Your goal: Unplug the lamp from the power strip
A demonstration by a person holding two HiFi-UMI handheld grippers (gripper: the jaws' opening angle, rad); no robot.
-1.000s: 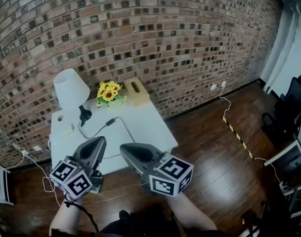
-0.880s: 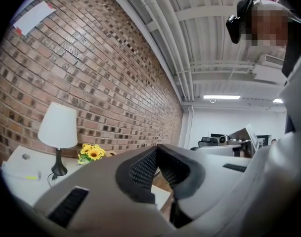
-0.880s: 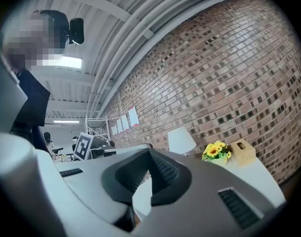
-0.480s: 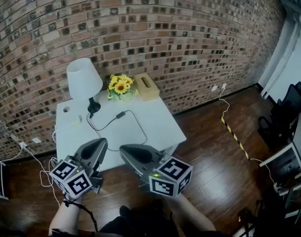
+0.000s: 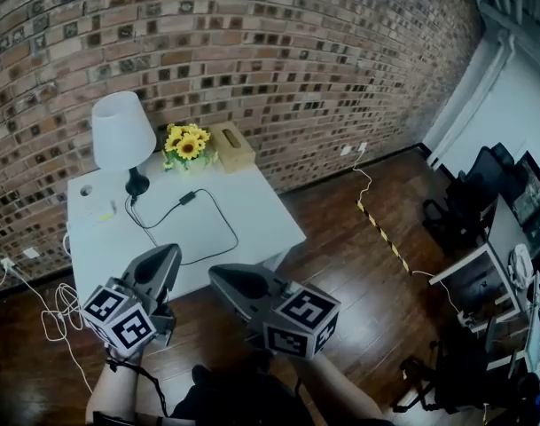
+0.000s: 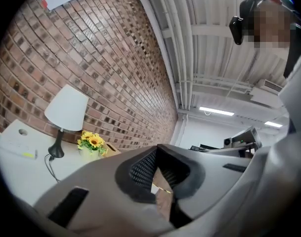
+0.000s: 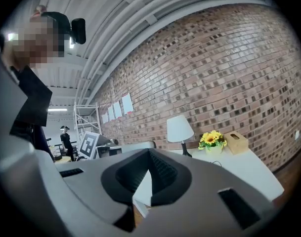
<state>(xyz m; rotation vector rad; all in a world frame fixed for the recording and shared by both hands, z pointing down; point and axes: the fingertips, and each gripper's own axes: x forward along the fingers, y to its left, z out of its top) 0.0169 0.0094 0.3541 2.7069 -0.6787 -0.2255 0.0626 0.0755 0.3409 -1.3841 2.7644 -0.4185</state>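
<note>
Fingers closed and empty on left gripper [image 5: 167, 256] and right gripper [image 5: 219, 279], well short of worktop [image 5: 252, 224]. Lamp [image 5: 123, 131] upright at far-left corner, cord [image 5: 218, 216] looping toward likely power strip [image 5: 99, 209]. Risk: tugging cord, toppling lamp.

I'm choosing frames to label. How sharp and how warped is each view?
Head view: sharp and evenly lit, brick wall bowed by the lens. Left gripper view: black rounded corners, lamp clear, the near jaws soft. Right gripper view: same dark rim, ceiling pipes curved, table bright.
</note>
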